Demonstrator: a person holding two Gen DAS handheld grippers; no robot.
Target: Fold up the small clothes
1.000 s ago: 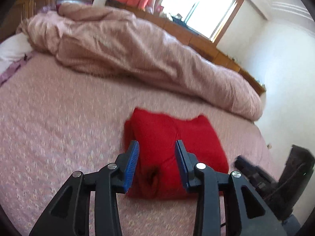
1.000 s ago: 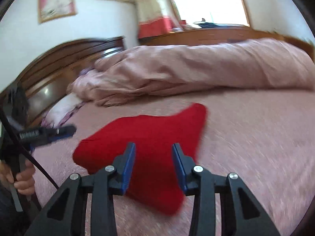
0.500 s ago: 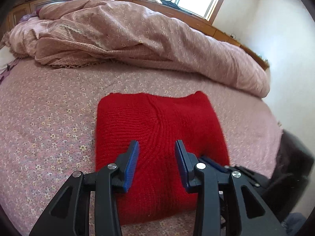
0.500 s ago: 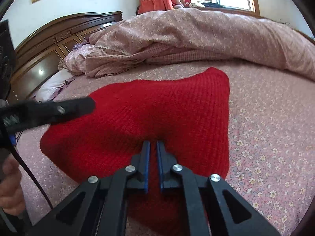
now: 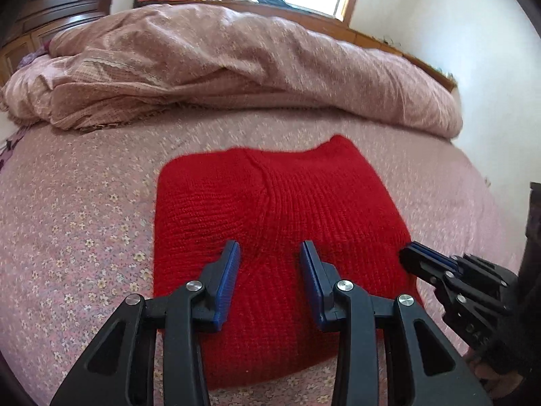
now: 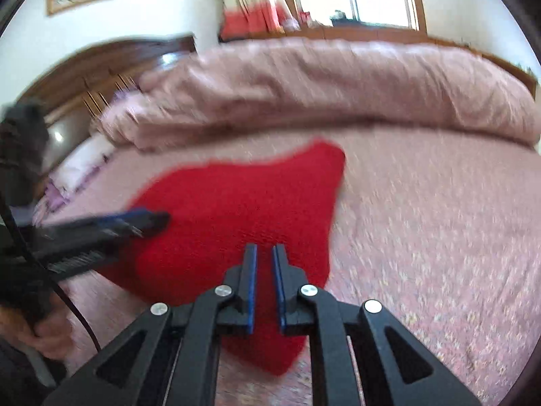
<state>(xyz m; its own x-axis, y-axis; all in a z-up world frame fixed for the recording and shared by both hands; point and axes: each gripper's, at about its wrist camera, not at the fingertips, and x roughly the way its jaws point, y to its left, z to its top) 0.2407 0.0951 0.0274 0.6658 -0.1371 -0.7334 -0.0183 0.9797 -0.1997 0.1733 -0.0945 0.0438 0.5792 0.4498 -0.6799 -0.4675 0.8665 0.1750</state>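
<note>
A folded red knit sweater [image 5: 270, 203] lies flat on the pink flowered bed sheet [image 5: 67, 220]. My left gripper [image 5: 270, 247] hovers over its near half, open, with nothing pressed between the blue pads. In the right wrist view the sweater [image 6: 243, 209] is blurred and my right gripper [image 6: 264, 247] is shut over its near corner, only a thin slit between the pads. No cloth is visibly pinched. From the left wrist view, the right gripper [image 5: 405, 257] has its tip at the sweater's right edge. The left gripper [image 6: 159, 220] reaches in from the left.
A bunched pink quilt [image 5: 236, 61] runs across the far side of the bed. A dark wooden headboard [image 6: 84, 74] and a pillow [image 6: 84, 159] are at the left. A person's hand [image 6: 47, 335] grips the left tool. The bed's edge and a white wall are at the right.
My right gripper went from open to shut over the sweater's near corner. The left gripper came nearer to the sweater and rolled level, staying open.
</note>
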